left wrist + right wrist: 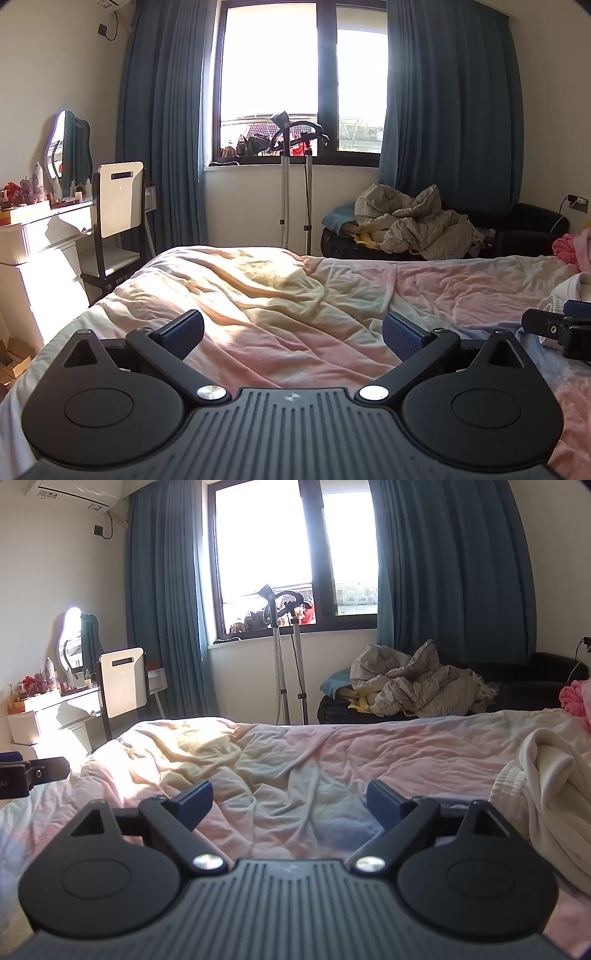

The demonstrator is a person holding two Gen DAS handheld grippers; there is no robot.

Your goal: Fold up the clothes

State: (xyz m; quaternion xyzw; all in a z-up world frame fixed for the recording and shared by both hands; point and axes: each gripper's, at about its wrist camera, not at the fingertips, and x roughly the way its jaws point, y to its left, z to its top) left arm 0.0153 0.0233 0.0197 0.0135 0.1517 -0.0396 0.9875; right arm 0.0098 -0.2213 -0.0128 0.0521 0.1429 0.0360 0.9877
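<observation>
Both the left gripper (291, 332) and the right gripper (290, 805) hover spread and empty over the bed (332, 753); the cream garment (546, 775) (crumpled, rightward) lies unfolded, so folding looks unstarted.

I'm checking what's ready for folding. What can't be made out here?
- White garment, right wrist view: cut off by the right edge, so its type is unclear.
- Pink fabric, both views: mostly beyond the right edge.
- Clothes pile on the black sofa: too crumpled to count.
- Dresser items: too small.
</observation>
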